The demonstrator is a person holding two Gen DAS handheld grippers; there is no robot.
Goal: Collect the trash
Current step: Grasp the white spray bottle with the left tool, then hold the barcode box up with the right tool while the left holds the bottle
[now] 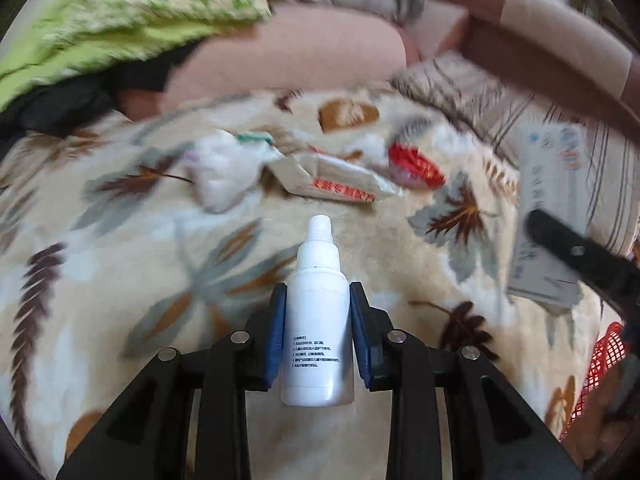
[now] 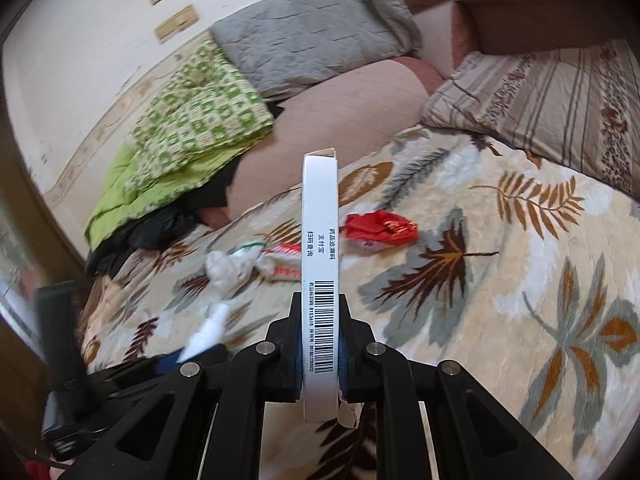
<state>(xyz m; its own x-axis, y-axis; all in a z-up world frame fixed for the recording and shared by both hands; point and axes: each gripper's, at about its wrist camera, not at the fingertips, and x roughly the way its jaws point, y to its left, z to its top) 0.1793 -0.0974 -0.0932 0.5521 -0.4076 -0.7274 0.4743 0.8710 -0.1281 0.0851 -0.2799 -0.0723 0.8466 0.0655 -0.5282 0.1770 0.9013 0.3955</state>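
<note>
Left tongs [image 1: 318,320] clamped tight on a small white plastic spray bottle [image 1: 317,320], nozzle pointing away, up over the leaf-patterned fleece bed blanket [image 1: 120,280]. Right tongs [image 2: 320,344] squeezed on a thin white cardboard medicine box [image 2: 320,264], barcode edge up. Farther out on the blanket: crumpled white tissue wad [image 1: 224,172], flattened beige-and-red paper packet [image 1: 332,180], red crinkled wrapper [image 2: 380,230]. Red mesh basket [image 1: 600,368] at the near right edge.

Tissue wad [image 1: 224,176] left of packet [image 1: 340,184], both on blanket [image 1: 120,240]
</note>
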